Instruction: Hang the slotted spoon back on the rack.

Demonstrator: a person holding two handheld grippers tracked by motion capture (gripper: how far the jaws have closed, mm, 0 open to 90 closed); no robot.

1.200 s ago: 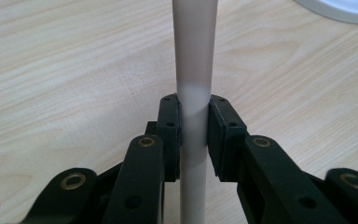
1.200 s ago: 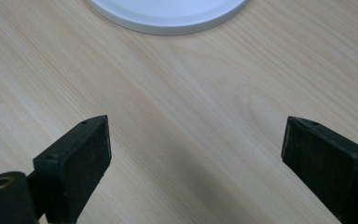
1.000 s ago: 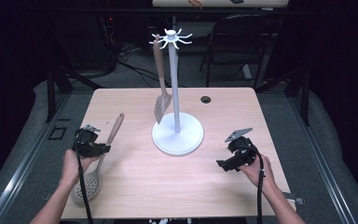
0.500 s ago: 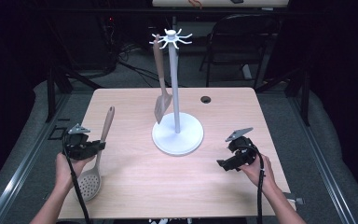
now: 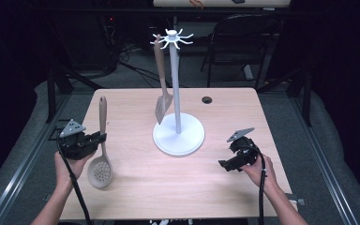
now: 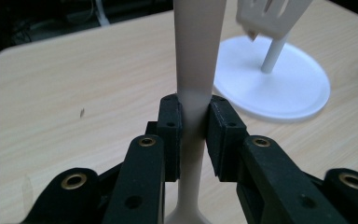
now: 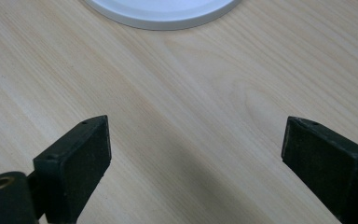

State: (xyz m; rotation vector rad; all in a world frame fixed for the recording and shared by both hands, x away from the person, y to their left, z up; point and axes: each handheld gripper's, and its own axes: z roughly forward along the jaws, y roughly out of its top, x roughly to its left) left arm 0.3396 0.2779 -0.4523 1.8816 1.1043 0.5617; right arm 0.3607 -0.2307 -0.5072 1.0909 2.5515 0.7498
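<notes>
At table's left edge: slotted spoon [image 5: 100, 154], handle upright, clamped in left gripper [image 6: 195, 135]; rack [image 5: 177, 93] lies rightward. Right gripper [image 7: 196, 163] idle, jaws apart.

The left gripper [image 5: 98, 138] sat in the left hand [image 5: 70, 164], jaws clamped tight and pointing inward, the forearm rising from the bottom edge. The right gripper [image 5: 224, 165] rested low in the right hand [image 5: 258, 169], jaws spread wide, pointing inward too.
</notes>
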